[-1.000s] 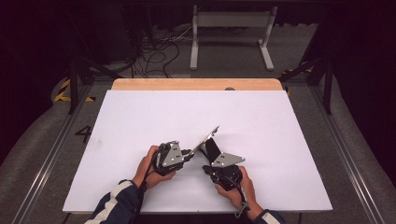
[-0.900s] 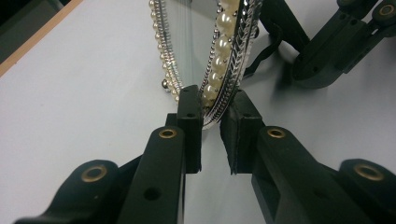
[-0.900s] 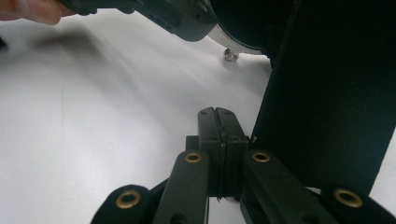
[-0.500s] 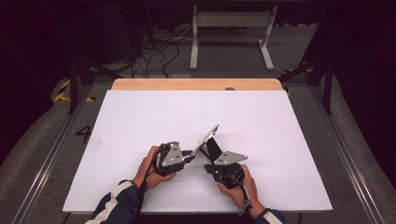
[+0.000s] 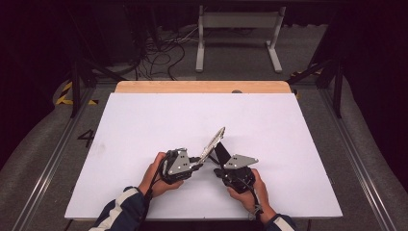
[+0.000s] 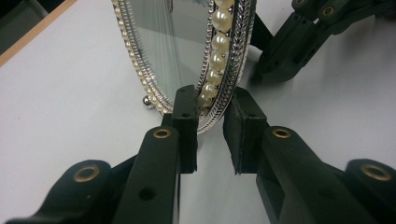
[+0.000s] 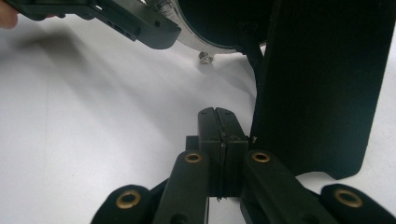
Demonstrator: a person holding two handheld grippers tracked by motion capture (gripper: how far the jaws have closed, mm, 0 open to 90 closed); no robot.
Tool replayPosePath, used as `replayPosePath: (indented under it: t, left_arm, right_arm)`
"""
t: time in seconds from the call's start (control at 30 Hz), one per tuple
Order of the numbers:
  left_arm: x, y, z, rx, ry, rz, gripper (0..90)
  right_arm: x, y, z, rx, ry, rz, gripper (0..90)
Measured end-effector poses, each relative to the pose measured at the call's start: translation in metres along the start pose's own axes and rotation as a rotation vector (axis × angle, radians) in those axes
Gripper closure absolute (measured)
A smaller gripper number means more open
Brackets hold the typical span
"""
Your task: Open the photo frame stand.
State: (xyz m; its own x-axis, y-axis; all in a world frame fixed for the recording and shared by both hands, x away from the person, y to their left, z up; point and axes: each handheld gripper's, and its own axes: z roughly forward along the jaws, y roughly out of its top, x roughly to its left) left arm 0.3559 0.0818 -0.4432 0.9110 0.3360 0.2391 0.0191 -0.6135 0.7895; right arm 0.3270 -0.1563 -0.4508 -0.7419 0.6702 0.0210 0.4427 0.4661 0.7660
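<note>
Straddling the mirror (image 6: 187, 51) rim, left gripper (image 6: 210, 135) jaws gape; right gripper (image 7: 218, 140) jaws closed, empty.

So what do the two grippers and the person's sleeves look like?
Both the left gripper and the right gripper are black, each topped by a grey three-cornered plate. Their black jaws carry brass-coloured pivot rings. A dark cable trails from the right one. The sleeves are dark with white stripes.

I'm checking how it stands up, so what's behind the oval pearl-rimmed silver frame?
Behind the oval pearl-rimmed silver frame a flat black easel stand props it on the white table. The right gripper, jaws shut, sits beside that stand. Where stand and frame join is hidden.
</note>
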Motion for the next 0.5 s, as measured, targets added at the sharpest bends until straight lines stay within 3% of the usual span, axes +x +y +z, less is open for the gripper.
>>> replayPosePath:
  t: [0.17,0.5]
  left_arm:
    - [0.0024,-0.0015,0.0005,-0.016,-0.021,-0.014,75.3]
    - [-0.0039,0.0024,0.0005,-0.007,-0.019,0.006,74.6]
  right_arm:
    - [-0.0003,0.0002,0.0002,0.001,-0.001,0.003,90.0]
    - [-0.0016,-0.0013,-0.0016,0.008,-0.01,0.004,90.0]
